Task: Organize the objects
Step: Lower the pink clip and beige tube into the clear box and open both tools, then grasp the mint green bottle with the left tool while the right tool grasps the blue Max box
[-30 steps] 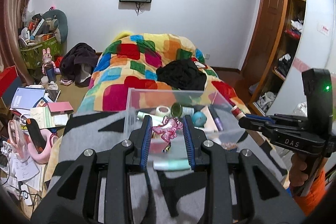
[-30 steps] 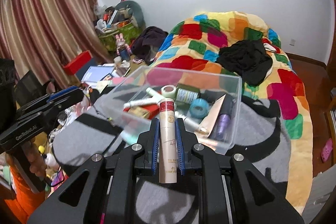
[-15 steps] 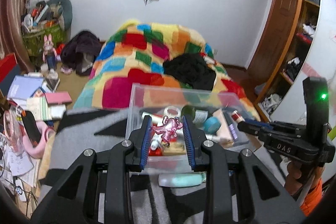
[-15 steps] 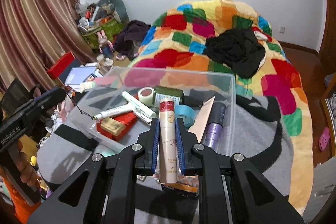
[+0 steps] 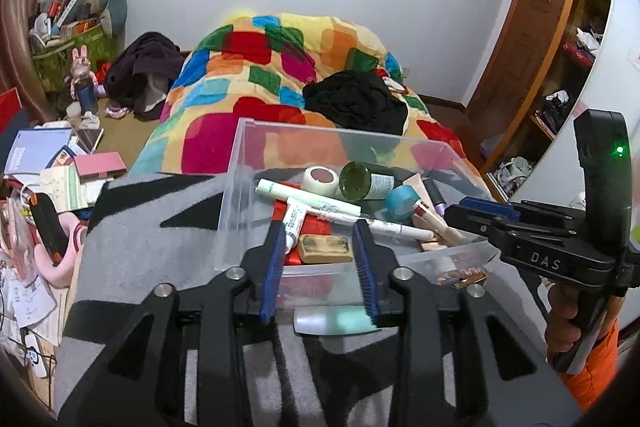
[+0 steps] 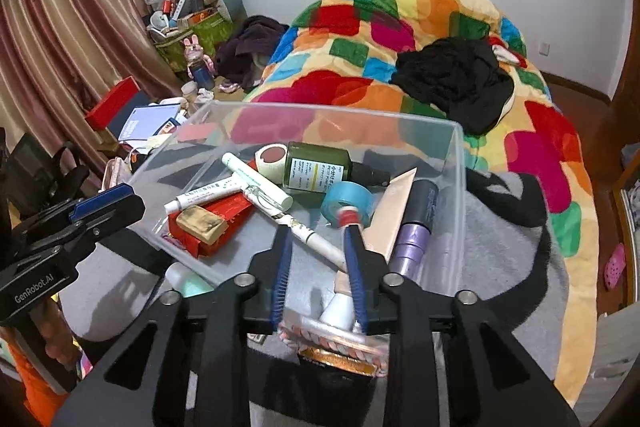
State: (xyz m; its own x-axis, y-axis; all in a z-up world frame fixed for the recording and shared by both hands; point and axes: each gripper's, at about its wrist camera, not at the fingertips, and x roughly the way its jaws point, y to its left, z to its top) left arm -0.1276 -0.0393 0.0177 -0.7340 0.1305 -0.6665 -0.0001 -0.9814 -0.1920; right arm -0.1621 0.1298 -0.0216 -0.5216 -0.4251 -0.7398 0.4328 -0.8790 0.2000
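Observation:
A clear plastic bin [image 5: 240, 163] [image 6: 460, 155] sits on a grey and black blanket [image 5: 152, 227]. It holds tubes, a green bottle [image 6: 316, 167], blue tape [image 6: 346, 201], a gold bar [image 5: 325, 247] and a purple bottle [image 6: 416, 227]. My left gripper [image 5: 319, 233] is open and empty over the bin's near wall. My right gripper [image 6: 317, 237] is open over the bin; the beige red-capped tube [image 6: 346, 275] lies against its right finger, resting in the bin. The pink charm is not visible.
A mint tube [image 5: 336, 321] and a copper-coloured item [image 5: 460, 273] lie on the blanket outside the bin's near wall. A bed with a colourful quilt [image 5: 280, 75] and black clothing [image 5: 356, 103] lies behind. Cluttered floor at left [image 5: 48, 167]; wardrobe at right [image 5: 560, 47].
Both grippers moved forward over the bin and opened. The left let go of the pink charm; the right let go of the beige tube, which now rests in the bin.

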